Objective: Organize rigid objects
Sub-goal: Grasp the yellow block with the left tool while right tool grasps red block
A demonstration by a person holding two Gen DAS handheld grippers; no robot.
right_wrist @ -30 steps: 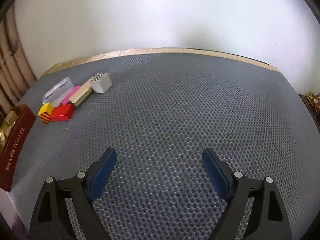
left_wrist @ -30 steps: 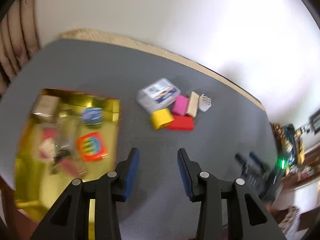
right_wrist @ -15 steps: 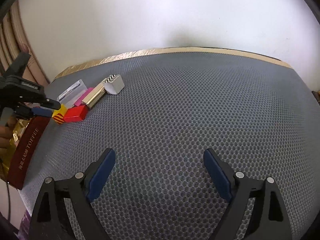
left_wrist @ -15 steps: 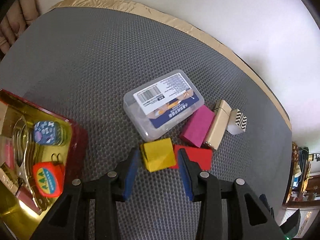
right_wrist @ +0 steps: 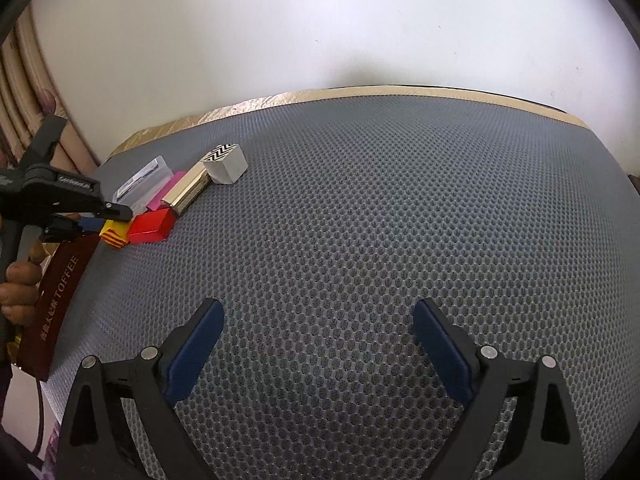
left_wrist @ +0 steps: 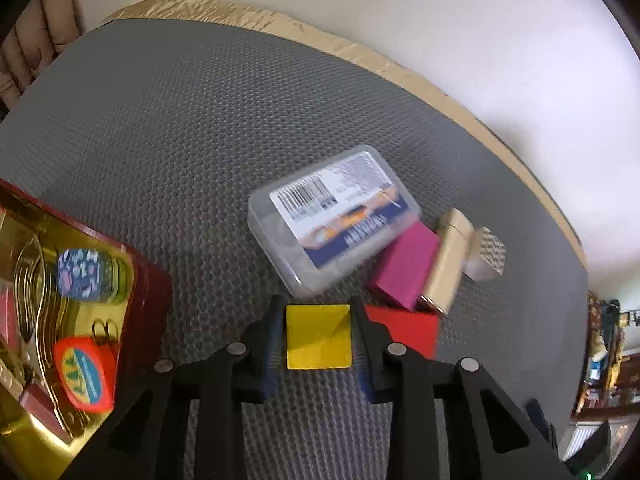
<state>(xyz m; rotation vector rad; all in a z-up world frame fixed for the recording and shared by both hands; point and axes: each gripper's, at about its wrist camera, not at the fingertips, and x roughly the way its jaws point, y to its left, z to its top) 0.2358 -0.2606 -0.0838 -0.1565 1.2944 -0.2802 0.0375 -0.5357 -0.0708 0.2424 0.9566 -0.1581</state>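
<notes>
My left gripper [left_wrist: 318,320] is shut on a small yellow box [left_wrist: 319,337], which rests on the grey mat; the box also shows in the right wrist view [right_wrist: 114,234]. Beside it lie a red box [left_wrist: 412,328], a magenta box [left_wrist: 406,266], a gold lighter-like case [left_wrist: 446,260], a white zigzag-topped block [left_wrist: 486,254] and a clear plastic case [left_wrist: 332,220]. An open gold-lined red tin [left_wrist: 148,280] at the left holds a red tape measure [left_wrist: 82,374], a blue round item [left_wrist: 80,274] and scissors. My right gripper [right_wrist: 316,344] is open and empty over bare mat.
The grey honeycomb mat [right_wrist: 360,220] covers the table, with a tan edge [left_wrist: 360,56] against the white wall. The red tin's side reads TOFFEE [right_wrist: 56,300]. A hand holds the left gripper [right_wrist: 60,200] at the left. Clutter stands at the far right [left_wrist: 608,340].
My left gripper has swung from over the tin to the pile, lowered, and closed its fingers on the yellow box. The right gripper has shifted only slightly and stays open.
</notes>
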